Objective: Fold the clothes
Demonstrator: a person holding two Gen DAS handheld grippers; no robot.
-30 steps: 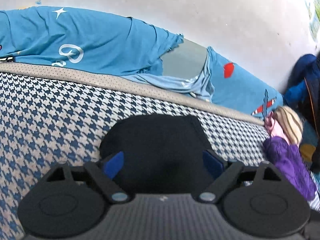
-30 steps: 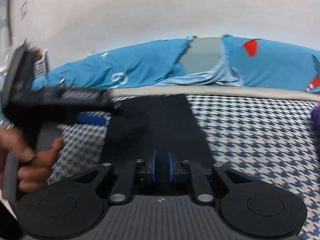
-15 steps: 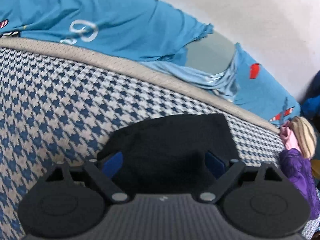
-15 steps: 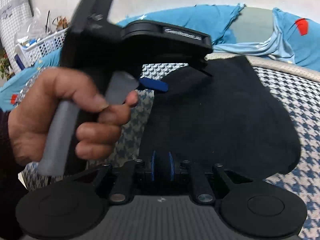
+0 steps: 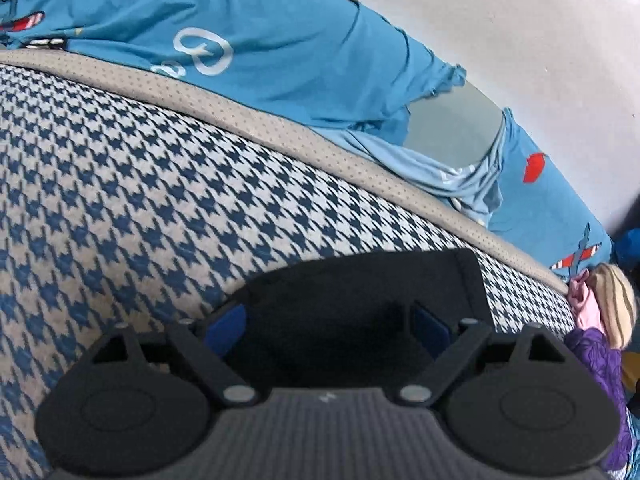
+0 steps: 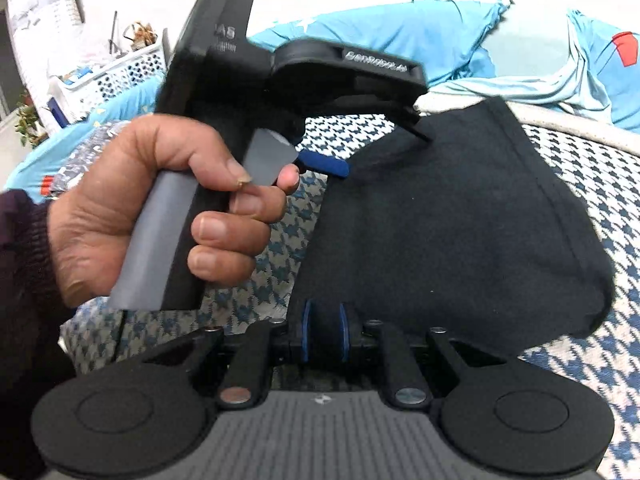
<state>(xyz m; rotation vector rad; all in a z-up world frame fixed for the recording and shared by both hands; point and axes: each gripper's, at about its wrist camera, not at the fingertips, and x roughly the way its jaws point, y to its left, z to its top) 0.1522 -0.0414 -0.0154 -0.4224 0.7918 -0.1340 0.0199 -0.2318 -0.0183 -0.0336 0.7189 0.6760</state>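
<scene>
Both hands had sunk toward the checked bed cover [image 5: 168,184] — the black garment [image 6: 460,216] now lay mostly flat, fold nearly set. The left gripper [image 5: 328,320] stood wide apart over the cloth, gripping nothing; the right gripper [image 6: 325,334] pinched the garment's near edge.

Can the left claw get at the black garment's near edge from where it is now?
Probably yes. The left claw is open right over the black garment, nothing between. The right claw is shut on the same garment, off to one side, not blocking.
</scene>
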